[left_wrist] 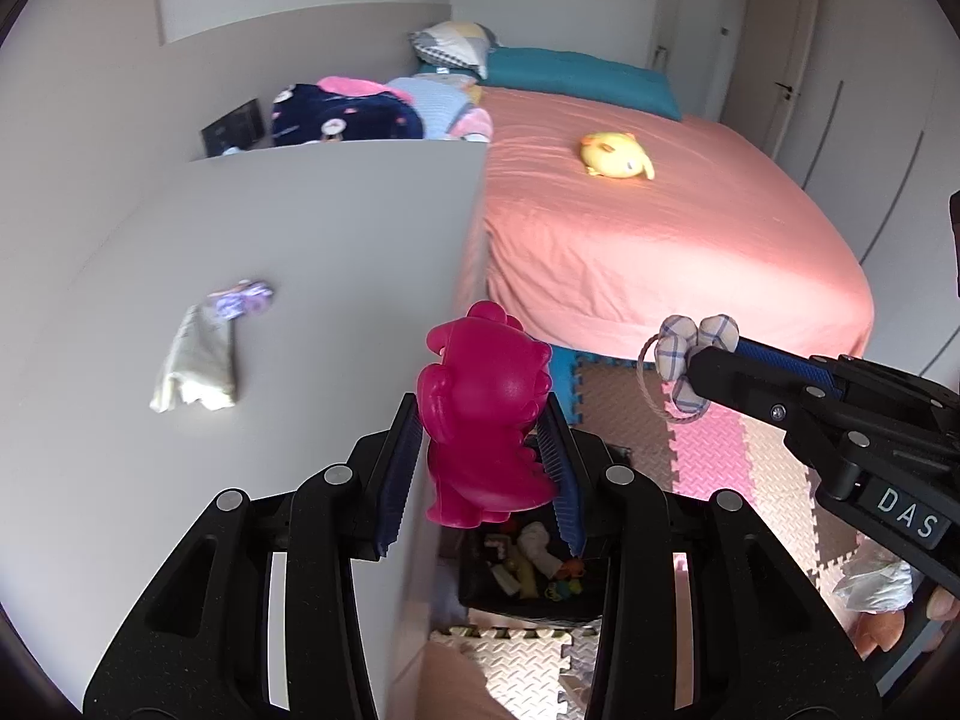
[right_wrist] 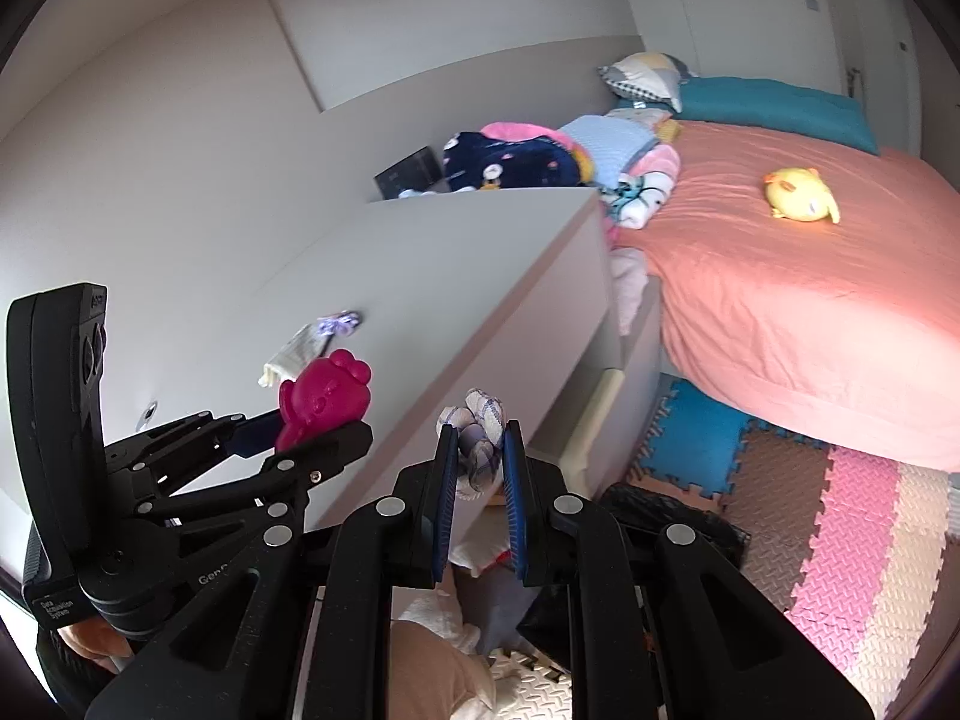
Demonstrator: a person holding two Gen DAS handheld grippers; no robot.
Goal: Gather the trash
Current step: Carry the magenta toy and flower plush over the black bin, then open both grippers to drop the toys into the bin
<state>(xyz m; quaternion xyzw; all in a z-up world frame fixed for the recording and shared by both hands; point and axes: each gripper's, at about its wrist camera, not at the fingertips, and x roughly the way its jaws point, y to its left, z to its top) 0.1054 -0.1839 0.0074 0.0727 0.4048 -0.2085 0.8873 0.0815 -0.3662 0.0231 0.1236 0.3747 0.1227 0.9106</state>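
Observation:
My left gripper [left_wrist: 480, 414] is shut on a magenta plastic toy figure [left_wrist: 486, 414], held above the edge of a grey dresser top [left_wrist: 300, 240]; the toy also shows in the right wrist view [right_wrist: 324, 399]. My right gripper [right_wrist: 477, 441] is shut on a small plaid cloth bundle [right_wrist: 480, 429] with a cord loop, seen in the left wrist view too [left_wrist: 690, 354]. On the dresser lie a crumpled white tissue [left_wrist: 198, 360] and a purple wrapper [left_wrist: 243, 299]. A dark bin [left_wrist: 528, 570] with several items stands on the floor below the left gripper.
A bed with a pink sheet [left_wrist: 660, 228] holds a yellow plush toy [left_wrist: 615, 156], with pillows and folded clothes at its head. Coloured foam mats [right_wrist: 840, 528] cover the floor. A wardrobe and door [left_wrist: 798, 90] stand at the far right.

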